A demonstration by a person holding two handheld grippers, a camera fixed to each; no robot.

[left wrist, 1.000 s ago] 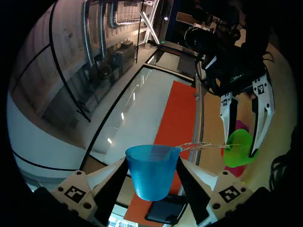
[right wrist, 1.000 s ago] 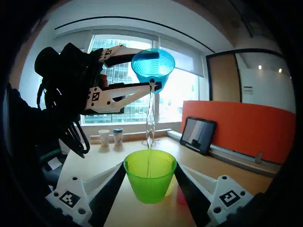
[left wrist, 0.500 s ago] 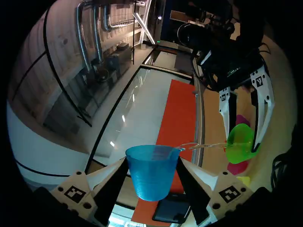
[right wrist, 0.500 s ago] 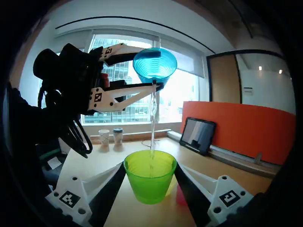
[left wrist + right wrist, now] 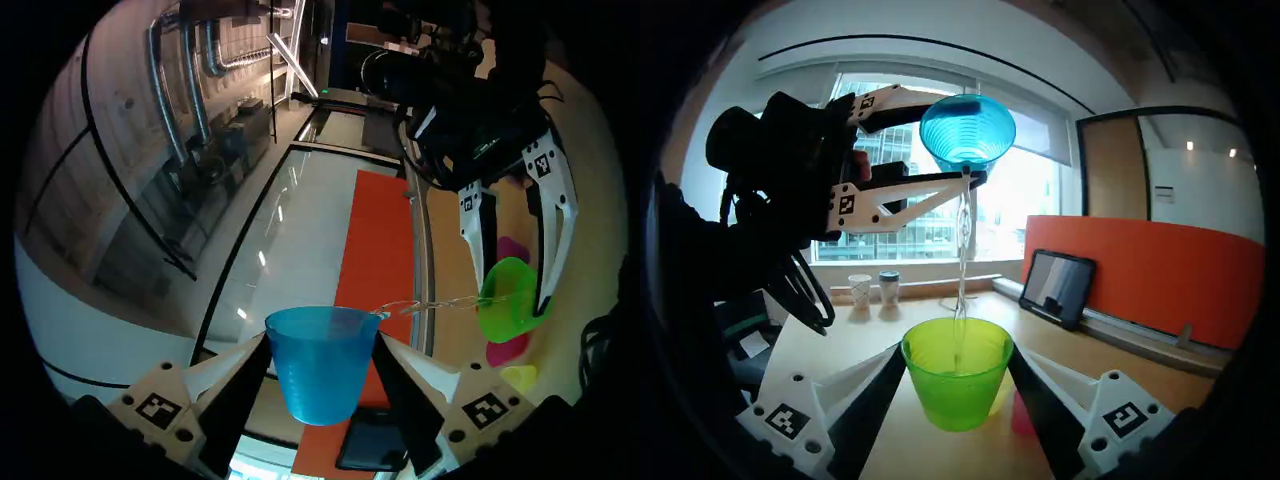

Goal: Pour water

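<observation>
The left gripper has its fingers spread to the width of the blue cup and clamped on both its sides. The cup sits at 6 o'clock in the left gripper view, tipped so that a thin stream of water leaves its spout toward 3 o'clock. The stream falls into the green cup, which stands upright at 6 o'clock in the right gripper view. The fingers of the right gripper press on its walls from either side. In that view the blue cup hangs at 12 o'clock, straight above the green one and well apart from it. A pink cup and a yellow cup lie on the desk near the green cup. A tablet stands at 3 o'clock before an orange partition.
</observation>
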